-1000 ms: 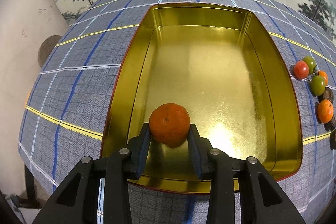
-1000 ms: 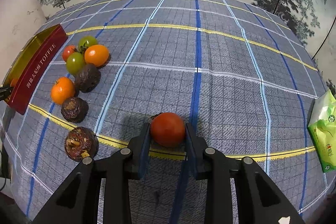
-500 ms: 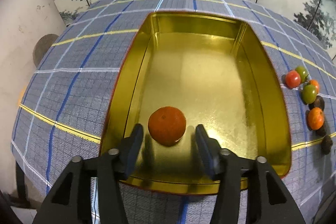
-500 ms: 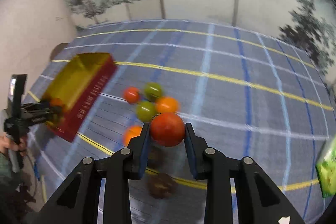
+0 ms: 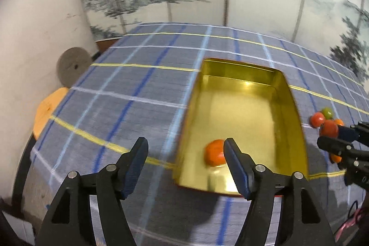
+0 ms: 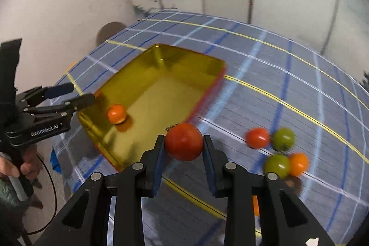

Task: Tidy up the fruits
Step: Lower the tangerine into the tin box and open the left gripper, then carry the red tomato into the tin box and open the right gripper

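A gold tin (image 5: 244, 82) (image 6: 147, 75) with red outer walls stands on the checked cloth. An orange mandarin (image 5: 214, 152) (image 6: 116, 114) lies on its floor near the front wall. My left gripper (image 5: 185, 163) is wide open and empty, drawn back to the tin's front left; it also shows in the right wrist view (image 6: 76, 96). My right gripper (image 6: 184, 146) is shut on a red tomato (image 6: 184, 141) and holds it above the cloth just right of the tin. It also shows at the right edge of the left wrist view (image 5: 339, 137).
Loose fruit lies right of the tin: a red tomato (image 6: 257, 137), two green tomatoes (image 6: 283, 138) (image 6: 276, 165) and an orange one (image 6: 298, 164). A wall and painted screen stand behind. The table's left edge drops off by a grey disc (image 5: 72, 66).
My left gripper opened, let go of the mandarin in the tin and pulled back to the left. My right gripper carried the red tomato left to the tin's side.
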{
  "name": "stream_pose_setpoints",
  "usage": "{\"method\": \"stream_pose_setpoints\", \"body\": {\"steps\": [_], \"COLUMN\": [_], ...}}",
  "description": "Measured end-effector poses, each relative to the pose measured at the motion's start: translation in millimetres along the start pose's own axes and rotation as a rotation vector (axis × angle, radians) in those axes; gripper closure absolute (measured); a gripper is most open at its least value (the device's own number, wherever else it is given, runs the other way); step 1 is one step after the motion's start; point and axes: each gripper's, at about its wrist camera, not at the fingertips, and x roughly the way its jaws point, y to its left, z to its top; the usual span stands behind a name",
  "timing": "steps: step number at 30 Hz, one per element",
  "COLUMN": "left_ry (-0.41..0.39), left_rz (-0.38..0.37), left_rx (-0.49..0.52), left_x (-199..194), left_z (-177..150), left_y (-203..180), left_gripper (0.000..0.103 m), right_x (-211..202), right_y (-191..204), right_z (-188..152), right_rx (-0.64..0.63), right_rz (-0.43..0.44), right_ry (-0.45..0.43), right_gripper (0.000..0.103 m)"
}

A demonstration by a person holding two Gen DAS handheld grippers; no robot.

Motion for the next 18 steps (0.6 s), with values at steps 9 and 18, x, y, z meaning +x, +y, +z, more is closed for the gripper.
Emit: {"method": "stream_pose_setpoints", "body": {"steps": [9,18], "left_ry": [0.061,0.097], "left_rz": [0.074,0.075], "left_rx": [-0.141,-0.18], "left_x": [7.3,9.9], "left_z": [-20.1,-37.8], "left_y": [62.0,78.1], "left_gripper": [0.034,0.034], "right_x": [37.1,69.0], "right_y": [44.4,63.4], "right_z": [16.9,19.2], "right_rx": [-0.103,-0.158], "right_rz": [0.03,0.025], "right_ry": [0.046,0.11], "right_gripper": [0.074,0.074]}}
